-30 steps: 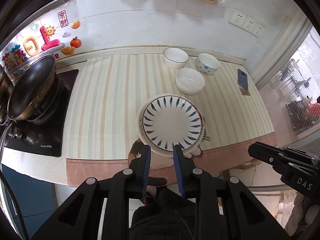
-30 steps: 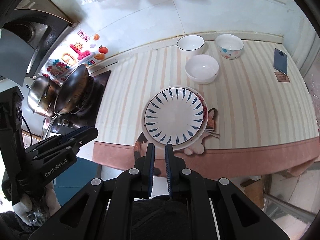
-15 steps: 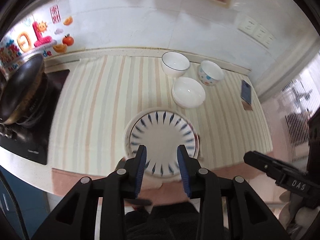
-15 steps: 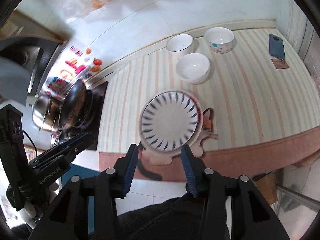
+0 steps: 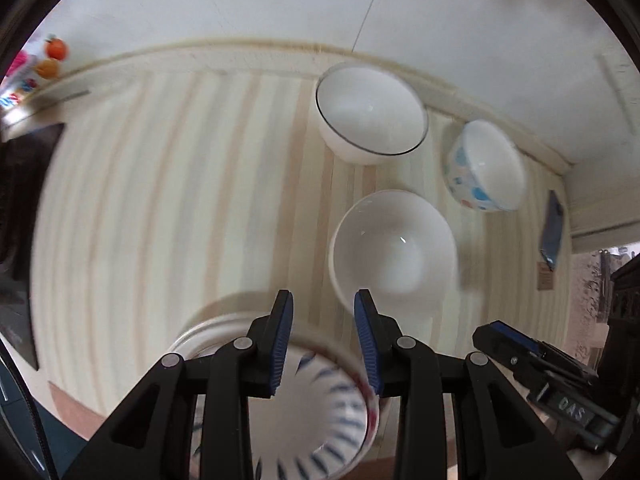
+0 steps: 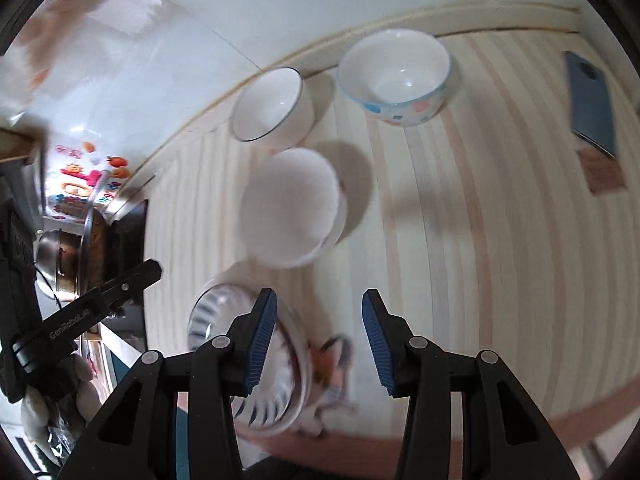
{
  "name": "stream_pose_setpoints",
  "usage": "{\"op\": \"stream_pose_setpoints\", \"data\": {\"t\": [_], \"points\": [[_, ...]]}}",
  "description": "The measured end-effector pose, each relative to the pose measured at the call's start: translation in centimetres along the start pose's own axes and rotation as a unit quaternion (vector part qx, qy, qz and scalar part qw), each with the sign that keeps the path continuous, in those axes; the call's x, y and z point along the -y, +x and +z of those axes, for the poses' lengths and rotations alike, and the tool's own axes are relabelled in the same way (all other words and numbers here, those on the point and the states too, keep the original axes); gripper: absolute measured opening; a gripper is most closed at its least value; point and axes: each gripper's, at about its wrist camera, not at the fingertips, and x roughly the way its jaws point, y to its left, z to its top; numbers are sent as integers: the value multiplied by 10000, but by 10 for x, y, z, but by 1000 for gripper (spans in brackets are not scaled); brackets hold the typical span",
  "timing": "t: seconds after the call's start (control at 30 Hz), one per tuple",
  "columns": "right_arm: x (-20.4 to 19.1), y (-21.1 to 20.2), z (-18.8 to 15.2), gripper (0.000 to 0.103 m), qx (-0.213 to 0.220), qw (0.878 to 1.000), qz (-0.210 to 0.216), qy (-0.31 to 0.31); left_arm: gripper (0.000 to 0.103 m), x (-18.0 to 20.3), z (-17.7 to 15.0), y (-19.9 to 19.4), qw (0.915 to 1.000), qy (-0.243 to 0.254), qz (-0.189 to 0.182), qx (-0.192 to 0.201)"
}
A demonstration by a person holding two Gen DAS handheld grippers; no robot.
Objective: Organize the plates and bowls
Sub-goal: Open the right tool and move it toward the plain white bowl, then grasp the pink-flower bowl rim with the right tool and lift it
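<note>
three bowls, stacked plates, both grippers above the near edge

there are three bowls on the striped mat [image 5: 168,184]: a white bowl with a dark rim [image 5: 370,114] far back by the wall, a spotted bowl [image 5: 486,168] to its right, and a plain white bowl [image 5: 394,246] nearer, in front of the two. nearest of all lies a blue-patterned plate [image 5: 320,420] resting on at least one wider white plate [image 5: 208,328]; how many plates are stacked cannot be told through the blur. one phone [image 6: 590,100] lies at the far right of the mat. pans sit on the stove [image 6: 120,232] at the left.

the left gripper [image 5: 324,336] points steeply down over the far rim of the plate stack. its blue pads [image 5: 282,344] stand a small way apart, with the plate's rim seen in the gap below them, and they grip nothing.

the right gripper [image 6: 318,340] also tilts downward, over the right side of the plates. its fingers [image 6: 378,340] are spread wider, with only mat and a cat picture [image 6: 330,364] seen between them. it holds nothing.
</note>
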Motion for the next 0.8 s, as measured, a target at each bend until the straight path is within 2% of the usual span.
{"op": "stream_pose_setpoints", "data": {"t": [0.1,0.23,0.27,0.3,0.37,0.4,0.63,0.8], "points": [[9,31,28,48,-247,9997,35,18,29,1,15,31,9996,-26,41,-295],[17,66,51,47,-416,9988,192,141,25,4,24,53,9992,110,91,-382],[17,74,56,44,-438,9986,243,141,19,4,25,57,9992,136,35,-379],[17,81,58,33,-464,9983,318,128,16,6,25,59,9991,175,-13,-388],[18,95,62,18,-556,9979,305,161,16,10,24,60,9990,271,77,-339],[18,98,63,16,-536,9980,296,145,16,12,23,59,9990,322,99,-302],[13,92,58,16,-451,9988,177,22,16,25,7,45,9990,418,77,-165],[20,71,41,16,-405,9991,153,-44,16,45,-13,28,9981,604,-33,-70]]}}
